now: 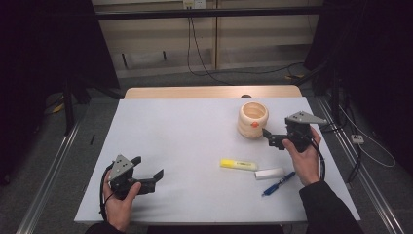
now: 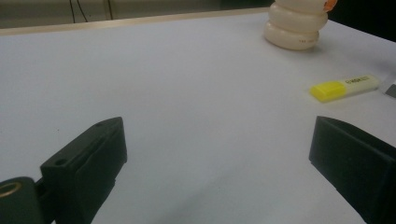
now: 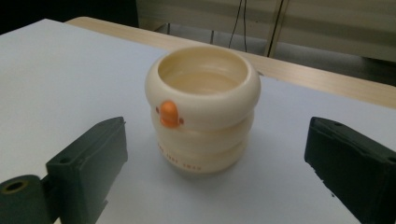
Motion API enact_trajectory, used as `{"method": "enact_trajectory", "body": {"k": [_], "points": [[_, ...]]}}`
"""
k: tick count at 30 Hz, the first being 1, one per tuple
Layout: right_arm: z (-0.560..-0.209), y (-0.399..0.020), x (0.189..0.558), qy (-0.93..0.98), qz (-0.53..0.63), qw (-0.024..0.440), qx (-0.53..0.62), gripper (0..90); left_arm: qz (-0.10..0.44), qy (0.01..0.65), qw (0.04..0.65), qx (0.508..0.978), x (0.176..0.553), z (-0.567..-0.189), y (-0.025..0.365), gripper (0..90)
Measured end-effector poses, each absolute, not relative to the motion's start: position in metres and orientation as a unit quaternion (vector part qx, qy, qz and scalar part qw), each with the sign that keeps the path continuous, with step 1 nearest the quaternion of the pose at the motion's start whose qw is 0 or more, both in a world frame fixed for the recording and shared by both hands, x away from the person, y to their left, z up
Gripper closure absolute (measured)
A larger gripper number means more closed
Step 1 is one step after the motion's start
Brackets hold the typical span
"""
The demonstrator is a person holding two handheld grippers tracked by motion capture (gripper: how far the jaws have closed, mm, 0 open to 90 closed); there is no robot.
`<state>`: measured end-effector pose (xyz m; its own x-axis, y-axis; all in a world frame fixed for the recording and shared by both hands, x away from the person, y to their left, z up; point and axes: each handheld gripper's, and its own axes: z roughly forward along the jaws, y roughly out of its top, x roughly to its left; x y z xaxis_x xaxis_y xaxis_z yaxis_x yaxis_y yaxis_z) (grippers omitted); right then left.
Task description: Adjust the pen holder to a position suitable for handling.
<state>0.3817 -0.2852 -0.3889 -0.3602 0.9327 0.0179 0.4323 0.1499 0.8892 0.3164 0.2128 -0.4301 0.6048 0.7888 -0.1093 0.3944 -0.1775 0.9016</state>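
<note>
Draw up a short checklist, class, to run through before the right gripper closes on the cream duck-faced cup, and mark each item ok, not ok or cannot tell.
1. Right gripper jaws open wide: ok.
2. Cup upright, facing those jaws: ok.
3. Cup actually between the jaws: not ok, it stands ahead of them.
4. Cup empty: cannot tell, its floor is hidden.
5. Highlighter, white block and pen clear of the cup: ok.
6. Left gripper open, far from the cup: ok.

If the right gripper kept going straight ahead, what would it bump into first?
Probably the cream duck-faced cup. The right gripper points at it with open jaws on either side of the cup in its own view, and nothing lies between. How far off is hard to judge.
</note>
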Motion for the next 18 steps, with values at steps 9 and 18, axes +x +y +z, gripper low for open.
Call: {"method": "enact_trajectory", "body": {"k": [9, 18], "points": [[-0.375, -0.284, 0.415, 0.708, 0.431, 0.29, 0.478, 15.6, 0.195, 0.399, 0.503, 0.742, 0.317, -0.43, 0.213, 4.2], [-0.372, -0.285, 0.452, 0.703, 0.424, 0.289, 0.494, 24.0, 0.193, 0.398, 0.503, 0.742, 0.317, -0.431, 0.214, 4.2]]}}
